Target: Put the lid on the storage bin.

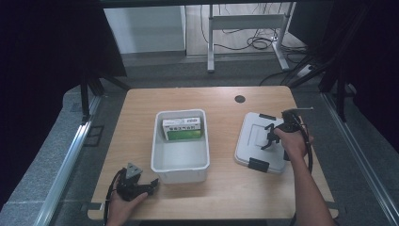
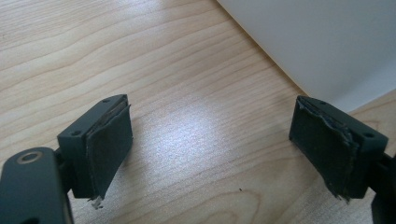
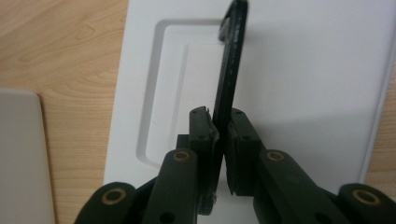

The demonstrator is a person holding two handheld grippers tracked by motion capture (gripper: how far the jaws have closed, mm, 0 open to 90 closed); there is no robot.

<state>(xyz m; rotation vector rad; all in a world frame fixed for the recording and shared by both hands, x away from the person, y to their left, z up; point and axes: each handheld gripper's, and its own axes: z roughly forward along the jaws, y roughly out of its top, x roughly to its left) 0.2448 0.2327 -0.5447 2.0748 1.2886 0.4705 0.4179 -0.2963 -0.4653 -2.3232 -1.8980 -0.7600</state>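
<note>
Resting flat on the right half of the wooden table (image 1: 221, 197), a white lid (image 1: 256, 139) with black clips at its edges lies just beside an open white bin (image 1: 180, 162). A green and white box (image 1: 182, 129) sits inside the bin against its far wall.

Right gripper (image 1: 272, 136): held over the middle of the lid by the person's right hand (image 1: 294, 141). In the right gripper view, the right gripper (image 3: 223, 123) has its two jaws closed on the lid's black handle (image 3: 231, 60), which stands up on edge from the recessed centre panel. The handle passes between the pads, pinched from both sides at its near end, and its far end reaches the panel's far rim. The lid (image 3: 308, 84) spreads beneath the jaws, with bare table to the left and a corner of the bin (image 3: 18, 154) at the lower left.

Left gripper (image 1: 149, 183): held low at the near left of the table by the left hand (image 1: 123, 207), near the bin's front left corner. In the left gripper view, the left gripper (image 2: 210, 140) has its jaws spread wide apart with nothing between the pads (image 2: 109, 144); only wood grain lies in the gap. The bin's white wall (image 2: 322, 42) rises at upper right, close to the right-hand jaw; whether they touch cannot be told.
</note>
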